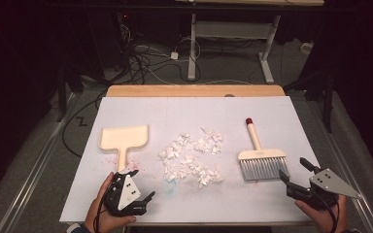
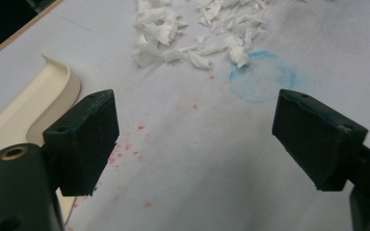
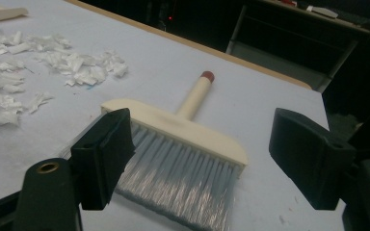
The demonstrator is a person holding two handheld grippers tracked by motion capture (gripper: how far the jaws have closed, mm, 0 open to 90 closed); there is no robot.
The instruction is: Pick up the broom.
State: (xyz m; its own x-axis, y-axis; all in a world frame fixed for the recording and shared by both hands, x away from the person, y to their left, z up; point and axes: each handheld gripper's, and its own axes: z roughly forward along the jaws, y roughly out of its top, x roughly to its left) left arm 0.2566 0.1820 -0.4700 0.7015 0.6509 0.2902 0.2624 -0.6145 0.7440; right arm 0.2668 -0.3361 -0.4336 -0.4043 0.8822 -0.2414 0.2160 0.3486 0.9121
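Note:
A cream dustpan [image 1: 124,138] lies flat at the table's left, handle toward me. A loose pile of white paper scraps [image 1: 192,155] covers the middle. To its right rests a cream brush [image 1: 261,158] with grey bristles and a red-tipped handle pointing away. My left gripper [image 1: 142,184] is open just below the dustpan handle [image 2: 24,110], jaws wide over bare table with the paper scraps [image 2: 192,33] ahead. My right gripper [image 1: 293,169] is open beside the bristles. In the right gripper view its jaws straddle the brush [image 3: 183,130] from the bristle side without touching it.
The white board [image 1: 272,107] covers a wooden table whose far edge [image 1: 194,91] shows. A faint blue ring [image 2: 262,77] and red specks [image 2: 125,144] mark the surface. Beyond the table are floor cables [image 1: 145,58] and a desk frame [image 1: 233,43].

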